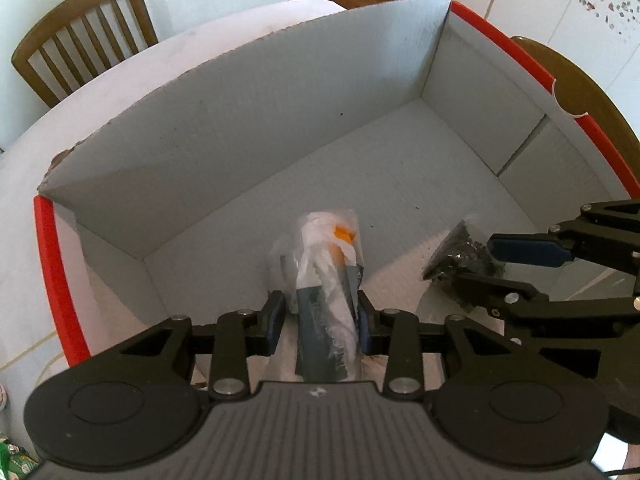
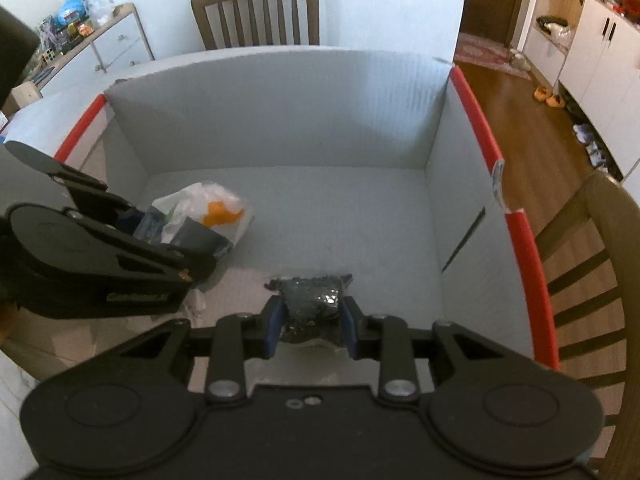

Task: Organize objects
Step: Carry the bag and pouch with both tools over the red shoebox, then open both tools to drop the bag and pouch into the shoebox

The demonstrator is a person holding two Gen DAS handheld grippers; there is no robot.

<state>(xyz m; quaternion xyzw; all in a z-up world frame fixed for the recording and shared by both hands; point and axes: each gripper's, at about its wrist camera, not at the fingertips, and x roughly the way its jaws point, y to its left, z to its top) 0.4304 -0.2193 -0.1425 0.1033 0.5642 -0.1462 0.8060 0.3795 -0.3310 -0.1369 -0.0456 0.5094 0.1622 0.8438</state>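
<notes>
A large white box with red edges (image 1: 256, 128) (image 2: 280, 112) stands on a white table. My left gripper (image 1: 320, 320) is shut on a clear plastic bag with dark, white and orange contents (image 1: 326, 276), held low inside the box; it also shows in the right wrist view (image 2: 204, 216). My right gripper (image 2: 310, 326) is shut on a small bag of dark, shiny bits (image 2: 312, 304), also low inside the box, to the right of the left one. That bag shows in the left wrist view (image 1: 456, 254) between the right gripper's fingers (image 1: 520, 250).
Wooden chairs stand behind the table (image 1: 80, 36) (image 2: 256, 12) and at the right (image 2: 588, 264). A white sideboard with clutter (image 2: 80, 36) is at the far left. White cabinets (image 2: 600, 60) and wooden floor lie to the right.
</notes>
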